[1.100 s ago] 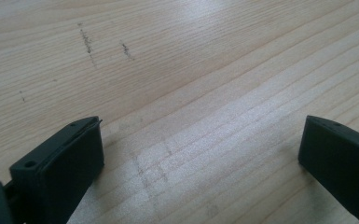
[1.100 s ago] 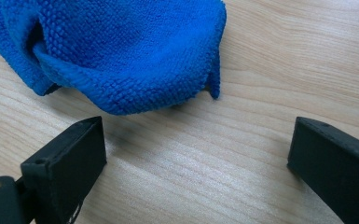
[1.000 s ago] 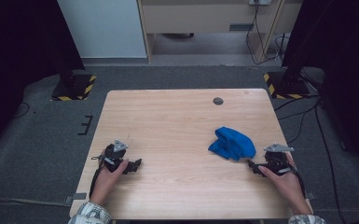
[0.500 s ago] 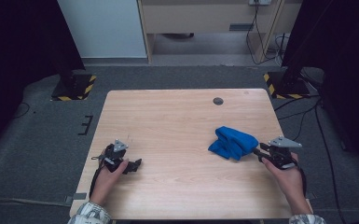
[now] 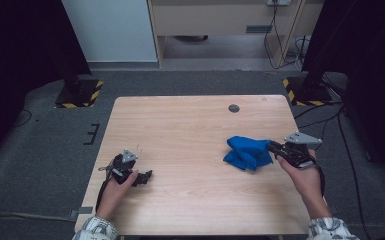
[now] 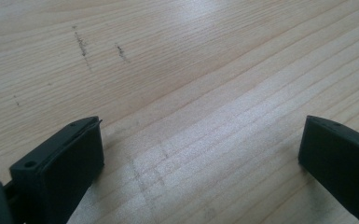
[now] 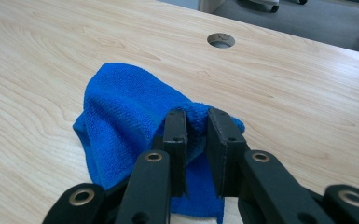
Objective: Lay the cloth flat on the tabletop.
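Note:
A blue cloth (image 5: 246,151) lies bunched on the right half of the wooden table (image 5: 180,130). My right gripper (image 5: 273,147) is at the cloth's right edge, and its jaws have just been closing on it. In the right gripper view the cloth (image 7: 126,112) drapes down from a fold pinched by my right gripper (image 7: 196,116), with that edge lifted off the wood. My left gripper (image 5: 142,176) rests low on the table near the front left. Its jaws stand wide apart in the left gripper view, with bare wood (image 6: 205,93) between them.
A round cable hole (image 5: 234,108) sits near the table's far edge, also seen beyond the cloth as the hole (image 7: 221,40). Dark stands with yellow-black striped feet (image 5: 80,92) flank the table on the grey floor. A cabinet stands behind.
My right gripper has risen and closed on the cloth's right edge, lifting that edge off the table. The left hand has stayed put.

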Demonstrator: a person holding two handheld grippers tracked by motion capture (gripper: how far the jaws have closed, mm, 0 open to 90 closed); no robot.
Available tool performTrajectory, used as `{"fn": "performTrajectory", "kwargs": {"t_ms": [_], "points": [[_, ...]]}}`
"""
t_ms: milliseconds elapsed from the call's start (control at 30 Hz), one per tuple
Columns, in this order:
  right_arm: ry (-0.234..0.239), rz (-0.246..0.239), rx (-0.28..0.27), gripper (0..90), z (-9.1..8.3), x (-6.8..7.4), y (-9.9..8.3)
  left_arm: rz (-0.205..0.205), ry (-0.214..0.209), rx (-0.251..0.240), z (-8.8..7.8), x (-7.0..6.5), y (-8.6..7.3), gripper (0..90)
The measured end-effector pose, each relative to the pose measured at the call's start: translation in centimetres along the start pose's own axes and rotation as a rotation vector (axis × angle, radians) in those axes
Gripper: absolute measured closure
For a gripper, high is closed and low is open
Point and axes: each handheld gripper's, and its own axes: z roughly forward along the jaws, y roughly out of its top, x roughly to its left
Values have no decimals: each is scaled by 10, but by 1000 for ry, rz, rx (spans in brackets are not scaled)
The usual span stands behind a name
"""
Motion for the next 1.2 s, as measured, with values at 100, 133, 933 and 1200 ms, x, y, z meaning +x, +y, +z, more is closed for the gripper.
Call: {"fn": "performTrajectory", "kwargs": {"t_ms": [100, 133, 933, 1200], "points": [[2, 3, -4, 770, -5, 0, 2, 0, -1, 0, 0, 0, 0, 0], [2, -1, -12, 769, -6, 0, 4, 0, -1, 0, 0, 0, 0, 0], [124, 6, 174, 239, 84, 32, -12, 7, -6, 0, 1, 0, 1, 0], [124, -28, 234, 255, 99, 47, -26, 7, -7, 0, 1, 0, 1, 0]]}}
